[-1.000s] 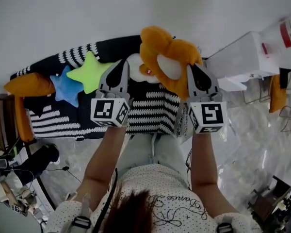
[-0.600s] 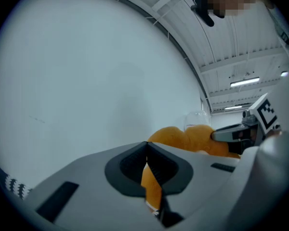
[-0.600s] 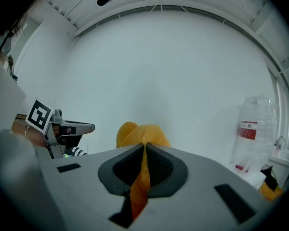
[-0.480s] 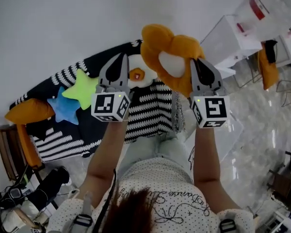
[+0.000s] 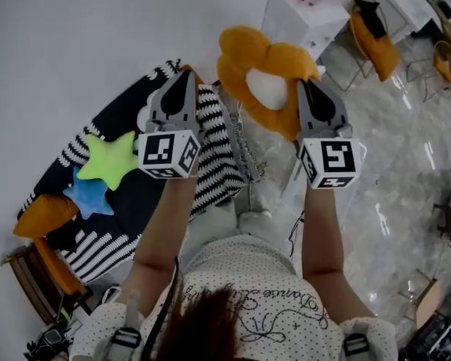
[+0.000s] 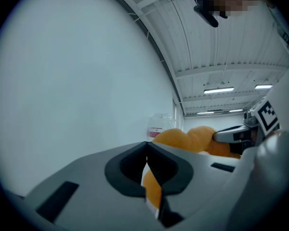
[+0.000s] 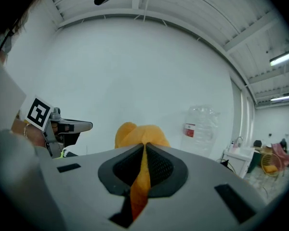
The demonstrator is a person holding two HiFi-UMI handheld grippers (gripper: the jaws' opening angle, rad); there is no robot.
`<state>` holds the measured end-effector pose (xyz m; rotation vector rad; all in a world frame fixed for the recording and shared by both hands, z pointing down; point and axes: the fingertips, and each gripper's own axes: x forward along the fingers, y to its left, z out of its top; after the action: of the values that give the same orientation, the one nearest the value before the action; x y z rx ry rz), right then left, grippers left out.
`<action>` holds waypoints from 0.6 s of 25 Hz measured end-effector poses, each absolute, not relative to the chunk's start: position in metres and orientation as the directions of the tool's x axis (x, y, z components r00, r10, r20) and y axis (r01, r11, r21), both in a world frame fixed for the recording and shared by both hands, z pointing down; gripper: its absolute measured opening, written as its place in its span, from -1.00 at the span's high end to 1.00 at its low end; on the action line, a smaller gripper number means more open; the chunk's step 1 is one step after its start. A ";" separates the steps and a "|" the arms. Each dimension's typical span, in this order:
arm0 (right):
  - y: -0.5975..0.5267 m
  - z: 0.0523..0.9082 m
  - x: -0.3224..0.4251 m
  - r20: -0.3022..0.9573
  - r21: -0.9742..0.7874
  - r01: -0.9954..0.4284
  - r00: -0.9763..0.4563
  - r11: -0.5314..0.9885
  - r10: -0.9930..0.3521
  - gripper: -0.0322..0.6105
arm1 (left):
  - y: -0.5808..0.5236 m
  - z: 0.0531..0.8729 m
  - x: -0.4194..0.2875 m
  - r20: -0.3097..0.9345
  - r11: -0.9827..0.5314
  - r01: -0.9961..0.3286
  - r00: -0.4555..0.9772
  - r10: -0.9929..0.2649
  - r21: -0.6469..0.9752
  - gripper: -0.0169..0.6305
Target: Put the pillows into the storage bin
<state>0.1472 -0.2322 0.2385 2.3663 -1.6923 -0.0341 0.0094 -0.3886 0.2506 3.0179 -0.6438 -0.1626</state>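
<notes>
At chest height in open air, the orange pillow [image 5: 264, 77] hangs between both grippers, touching nothing else.

- Left gripper [image 5: 186, 77]: jaws pressed tight on a thin orange-and-white edge of the pillow.
- Right gripper [image 5: 307, 89]: jaws nipping an orange fold.
- Changed over the last second: the grip is the same, but the surroundings have swung.
  - The striped sofa cover [image 5: 210, 153], green star pillow [image 5: 109, 159] and blue star pillow [image 5: 86, 195] have slid off to the lower left.
  - A white cabinet [image 5: 304, 10] and chairs have come in at the top right.
- Reading: the person is turning away from the sofa, so this is the carry phase. I cannot pick out a storage bin in any view.
- Orientation: the pillow's long axis runs across, gripper to gripper, roughly level. Its rounded lobes point away from the person, and its white patch faces up toward the head camera.
</notes>
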 end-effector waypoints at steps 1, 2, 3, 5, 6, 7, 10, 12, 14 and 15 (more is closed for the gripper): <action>-0.210 0.238 0.157 0.115 0.200 -0.921 0.362 -0.335 -0.925 0.83 | -0.370 0.249 0.025 -0.093 -0.928 -0.367 0.924 -0.372 0.063 0.94; -0.188 0.237 0.166 0.115 0.199 -0.910 0.390 -0.364 -0.914 0.83 | -0.350 0.246 0.040 -0.094 -0.943 -0.330 0.938 -0.333 0.048 0.94; -0.167 0.235 0.175 0.113 0.198 -0.899 0.416 -0.390 -0.902 0.83 | -0.330 0.243 0.054 -0.097 -0.955 -0.295 0.950 -0.297 0.033 0.94; -0.123 0.232 0.192 0.110 0.197 -0.877 0.464 -0.438 -0.879 0.83 | -0.291 0.237 0.080 -0.106 -0.971 -0.238 0.965 -0.240 0.024 0.94; -0.100 0.231 0.200 0.109 0.196 -0.865 0.487 -0.462 -0.867 0.83 | -0.271 0.235 0.092 -0.108 -0.976 -0.214 0.970 -0.216 0.029 0.94; -0.077 0.229 0.207 0.108 0.196 -0.853 0.509 -0.484 -0.854 0.83 | -0.250 0.233 0.103 -0.109 -0.981 -0.190 0.975 -0.193 0.035 0.94; -0.011 0.226 0.225 0.103 0.198 -0.816 0.568 -0.543 -0.817 0.83 | -0.192 0.231 0.132 -0.113 -0.992 -0.118 0.986 -0.122 0.042 0.94; 0.028 0.226 0.235 0.099 0.199 -0.794 0.600 -0.575 -0.794 0.83 | -0.157 0.229 0.150 -0.120 -0.996 -0.078 0.989 -0.083 0.045 0.94; 0.066 0.226 0.245 0.098 0.199 -0.771 0.629 -0.604 -0.771 0.83 | -0.121 0.230 0.169 -0.125 -0.998 -0.037 0.991 -0.044 0.056 0.94; 0.085 0.227 0.249 0.099 0.199 -0.759 0.645 -0.620 -0.758 0.83 | -0.102 0.230 0.178 -0.125 -0.998 -0.015 0.992 -0.022 0.059 0.94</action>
<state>0.2491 0.0854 0.2267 2.6423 -1.2375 0.0072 0.1776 -0.1016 0.2299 3.0774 -0.0287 -0.1940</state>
